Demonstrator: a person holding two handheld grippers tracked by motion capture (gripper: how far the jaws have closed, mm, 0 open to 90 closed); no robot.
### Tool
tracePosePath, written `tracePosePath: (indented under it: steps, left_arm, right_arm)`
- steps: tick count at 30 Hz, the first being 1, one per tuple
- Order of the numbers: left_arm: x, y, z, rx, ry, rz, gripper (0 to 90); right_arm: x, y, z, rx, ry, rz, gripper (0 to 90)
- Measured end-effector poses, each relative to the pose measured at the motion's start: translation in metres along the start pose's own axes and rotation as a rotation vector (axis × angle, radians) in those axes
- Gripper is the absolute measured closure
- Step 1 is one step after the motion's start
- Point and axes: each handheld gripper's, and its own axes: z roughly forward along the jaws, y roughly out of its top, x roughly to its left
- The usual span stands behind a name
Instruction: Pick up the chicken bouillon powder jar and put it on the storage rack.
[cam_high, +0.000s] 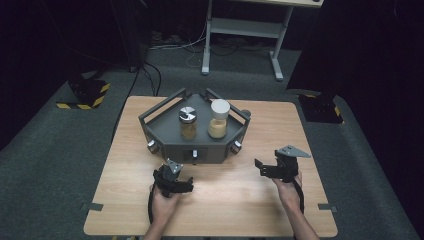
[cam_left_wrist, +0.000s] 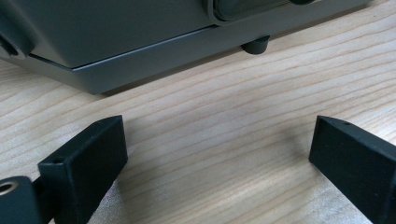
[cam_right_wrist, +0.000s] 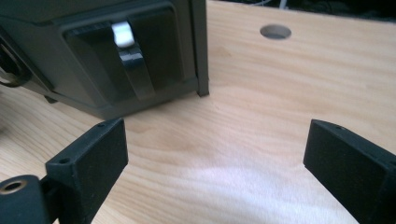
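We look down on a light wooden worktop (cam_high: 250, 200) standing on dark grey carpet (cam_high: 60, 165). Beyond its far edge we see the white legs and crossbar of another table (cam_high: 242, 30), with loose cables (cam_high: 185, 47) trailing on the floor beneath it. At far left and far right, dark stand bases edged with yellow-and-black hazard tape (cam_high: 82, 102) sit on the carpet. Black curtains (cam_high: 60, 35) close off the surroundings, and light falls mainly on the worktop.
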Motion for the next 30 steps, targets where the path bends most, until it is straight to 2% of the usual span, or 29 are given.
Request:
tracePosePath:
  steps: [7,12,17,27,30]
  left_arm:
    - [0.0,0.001,0.0,0.002,-0.004,0.002,3.3]
    - [0.0,0.001,0.001,0.002,-0.005,0.002,3.2]
    - [0.0,0.001,0.001,0.002,-0.005,0.003,3.2]
    - [0.0,0.001,0.001,0.002,-0.005,0.003,3.1]
    - [0.0,0.001,0.001,0.002,-0.005,0.003,3.1]
  right_arm:
    - [-0.003,-0.018,0.001,0.026,-0.026,0.027,5.4]
    - [-0.005,-0.032,0.001,0.04,-0.052,0.064,5.4]
    - [0.002,-0.04,0.005,0.066,-0.088,0.035,5.4]
    - [0.003,-0.053,0.008,0.051,-0.099,0.078,5.7]
    - [0.005,-0.055,0.009,0.049,-0.102,0.076,6.0]
